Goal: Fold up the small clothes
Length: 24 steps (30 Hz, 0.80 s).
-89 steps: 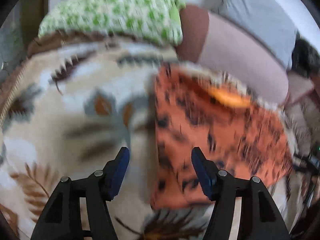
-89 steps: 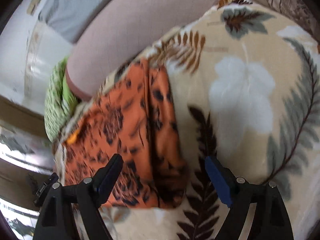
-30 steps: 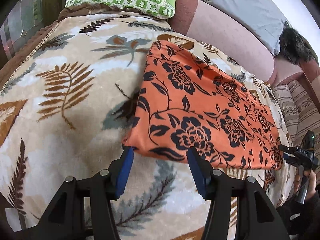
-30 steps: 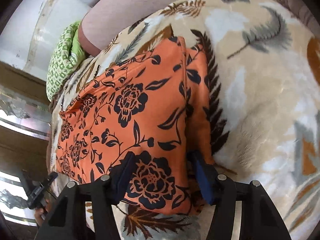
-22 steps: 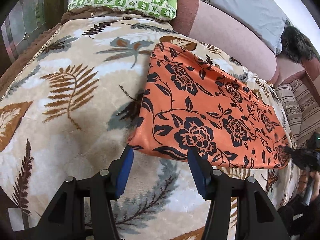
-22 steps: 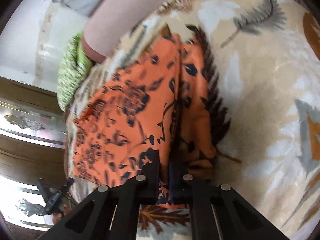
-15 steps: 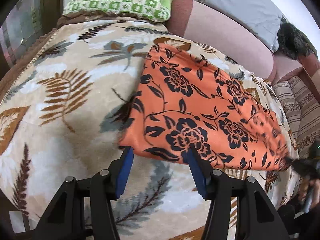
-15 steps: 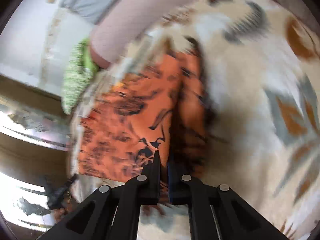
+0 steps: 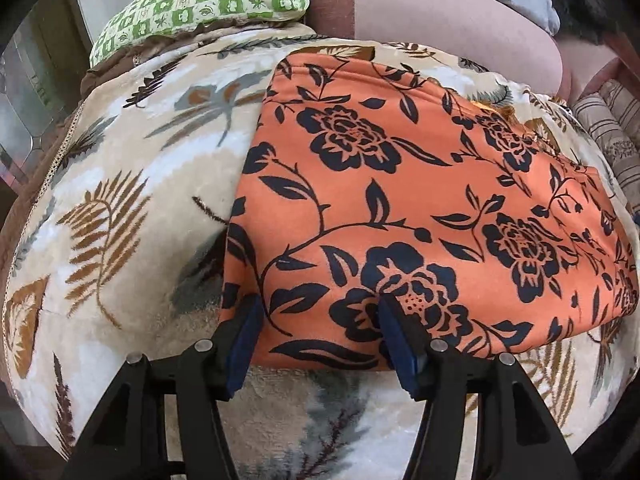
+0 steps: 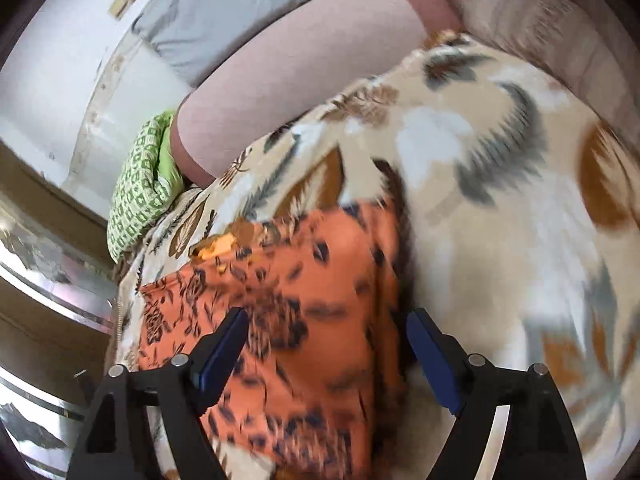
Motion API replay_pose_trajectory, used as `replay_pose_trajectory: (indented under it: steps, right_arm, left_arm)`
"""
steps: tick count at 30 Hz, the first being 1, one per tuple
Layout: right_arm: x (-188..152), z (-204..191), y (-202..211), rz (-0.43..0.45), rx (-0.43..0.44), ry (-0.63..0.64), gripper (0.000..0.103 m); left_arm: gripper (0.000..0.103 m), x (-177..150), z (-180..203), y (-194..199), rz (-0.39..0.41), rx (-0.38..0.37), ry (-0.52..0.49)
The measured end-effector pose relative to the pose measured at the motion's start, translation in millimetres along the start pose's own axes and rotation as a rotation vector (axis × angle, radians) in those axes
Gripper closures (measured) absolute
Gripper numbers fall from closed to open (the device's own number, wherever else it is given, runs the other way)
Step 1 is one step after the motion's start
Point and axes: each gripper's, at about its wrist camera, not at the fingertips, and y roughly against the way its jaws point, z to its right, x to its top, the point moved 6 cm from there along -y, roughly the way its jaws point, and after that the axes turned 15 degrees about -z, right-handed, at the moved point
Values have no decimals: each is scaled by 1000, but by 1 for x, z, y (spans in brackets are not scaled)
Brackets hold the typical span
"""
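An orange garment with black flowers (image 9: 400,200) lies flat on the leaf-patterned blanket (image 9: 120,200). My left gripper (image 9: 320,320) points down at the garment's near left corner. Its jaws are opening, the cloth's near edge lies between the fingers, and the pads do not press on it. In the blurred right wrist view the same garment (image 10: 320,300) fills the lower middle, with a small orange tag (image 10: 216,250) at its far edge. My right gripper (image 10: 328,350) hangs above the right-hand edge, jaws opening wide, the cloth below them and free.
A green checked pillow (image 9: 200,4) lies at the blanket's far end beside a long pink bolster (image 9: 440,12). A grey pillow (image 10: 240,8) rests behind the bolster. Striped cushions (image 9: 612,136) sit at the right. Wood-and-glass furniture (image 10: 48,280) borders the bed.
My right gripper, shut on the garment's edge half a second ago, has opened, let the cloth go and risen. My left gripper has moved forward and down over the near left corner.
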Motion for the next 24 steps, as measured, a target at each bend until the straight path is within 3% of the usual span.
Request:
replay_pose_trajectory:
  steps: [3,7,8,9,10,12,14,18,20,21,24]
  right_arm:
    - [37,3,-29,-54,-43,-7,21]
    - [52,1,-55,-89,-138,29,22]
    - [51,1,-58,-99,-150,43,29]
    - [50,0,-63,-116,-175,58,52]
    - [50,2,-67,-137,-216,72,67]
    - [49,2,-77,-184,-287,112,80]
    - [51,-3,-74,-176,-326,154,93]
    - [61,-10,-47,-41,-404,193,95]
    - [62,14,-62,-89,-423,118,95]
    - [61,19,-65,-88,-422,101,95]
    - [58,29,-62,-67,-312,25,92]
  left_arm:
    - [43,-1,-2,5,9,-14,9]
    - [43,2,-6,19,36,-58,25]
    - [43,4,-7,21,40,-76,30]
    - [43,6,-6,22,44,-92,35]
    - [43,9,-5,23,49,-108,39]
    - [43,16,-2,23,55,-115,34]
    - [43,22,1,19,50,-103,29]
    - [43,28,9,18,73,-93,6]
    - [43,32,12,1,46,-25,-12]
    - [42,33,11,-7,25,-16,-14]
    - [40,36,9,-7,25,-24,-2]
